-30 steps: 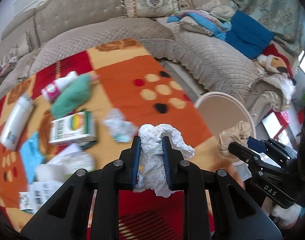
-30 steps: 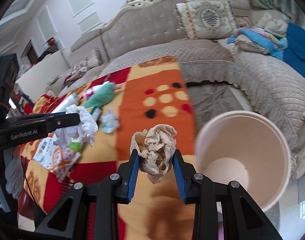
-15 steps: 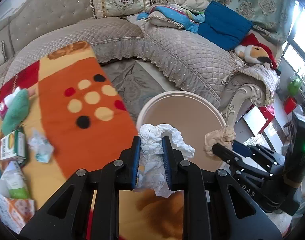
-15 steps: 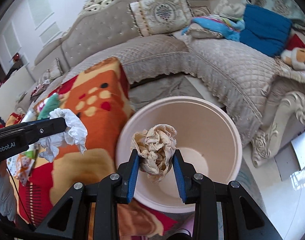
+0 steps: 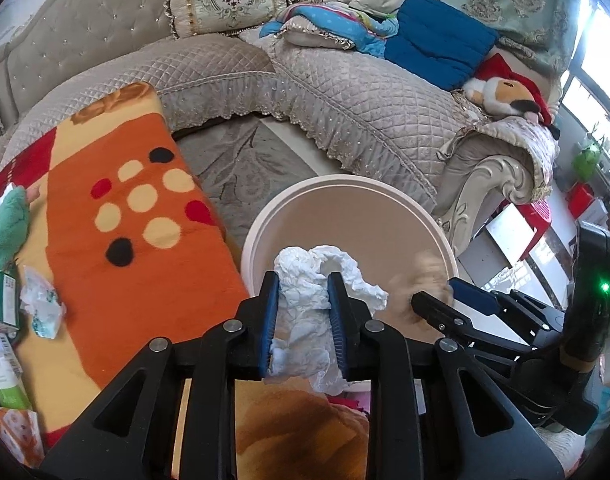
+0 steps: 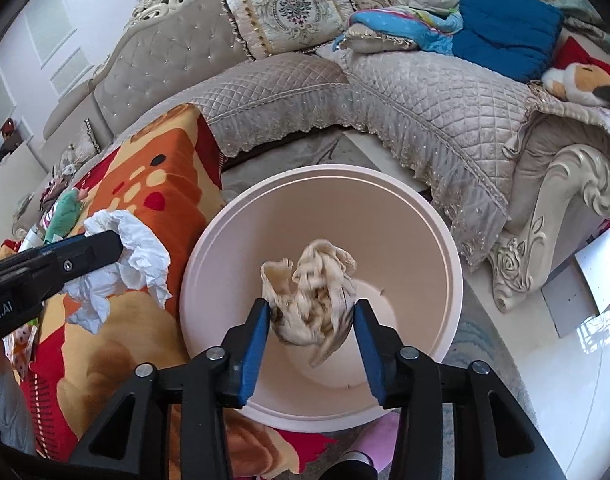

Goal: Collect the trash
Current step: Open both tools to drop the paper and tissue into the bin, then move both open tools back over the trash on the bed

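Spillage worries us: right gripper (image 6: pixel 311 316), jaws just opening, frees the beige wad (image 6: pixel 311 300) over the bin (image 6: pixel 445 240), while left gripper (image 5: pixel 303 312), jaws also easing apart, lightly pinches 1 white tissue (image 5: pixel 305 300) near the bin's rim, above blanket (image 5: pixel 117 240).

Home living room: quilted tufted sofa (image 6: pixel 289 80) (cushions, plush toy), patterned blanket (image 5: pixel 137 216), curtains.

My left gripper (image 5: pixel 303 312) tilts steeply down, blue pads (image 5: pixel 270 316) pressing a wad between them, though its jaws have just been opening a little. My right gripper (image 6: pixel 311 322) angles down alongside, jaws just opened too: the wad between them looks blurred, with the right-hand pad (image 6: pixel 369 344) standing clear.
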A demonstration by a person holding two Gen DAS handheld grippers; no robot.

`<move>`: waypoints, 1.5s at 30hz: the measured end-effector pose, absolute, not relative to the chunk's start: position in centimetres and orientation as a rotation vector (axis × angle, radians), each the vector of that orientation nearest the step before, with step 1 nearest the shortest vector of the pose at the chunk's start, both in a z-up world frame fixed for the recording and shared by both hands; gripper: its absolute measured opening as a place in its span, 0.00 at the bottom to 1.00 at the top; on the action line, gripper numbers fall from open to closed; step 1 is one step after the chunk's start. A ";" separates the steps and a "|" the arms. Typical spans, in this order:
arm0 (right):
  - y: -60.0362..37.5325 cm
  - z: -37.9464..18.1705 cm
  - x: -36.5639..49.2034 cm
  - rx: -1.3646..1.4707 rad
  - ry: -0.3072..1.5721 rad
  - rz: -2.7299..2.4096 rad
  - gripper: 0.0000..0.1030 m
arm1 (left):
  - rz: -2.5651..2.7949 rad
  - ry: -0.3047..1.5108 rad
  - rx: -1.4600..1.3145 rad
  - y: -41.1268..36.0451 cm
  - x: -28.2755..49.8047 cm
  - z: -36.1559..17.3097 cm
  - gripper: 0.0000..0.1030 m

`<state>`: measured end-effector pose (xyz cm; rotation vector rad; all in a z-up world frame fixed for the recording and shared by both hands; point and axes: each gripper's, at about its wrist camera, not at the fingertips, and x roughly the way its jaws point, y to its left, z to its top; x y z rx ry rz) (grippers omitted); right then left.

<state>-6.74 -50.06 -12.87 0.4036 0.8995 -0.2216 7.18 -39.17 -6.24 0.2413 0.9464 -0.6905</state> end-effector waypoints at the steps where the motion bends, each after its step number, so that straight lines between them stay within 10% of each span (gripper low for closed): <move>1: -50.2 -12.9 -6.8 0.407 0.900 -0.223 0.45 | -0.693 0.949 0.238 -39.2 7.3 -6.4 0.26; 9: -50.2 -12.5 -6.9 0.421 0.889 -0.223 0.64 | -0.720 1.004 0.103 -38.0 8.4 -6.7 0.52; 45: -38.2 -8.5 -3.5 0.293 0.870 -0.013 0.64 | -0.452 0.901 0.070 -22.0 6.1 -4.3 0.53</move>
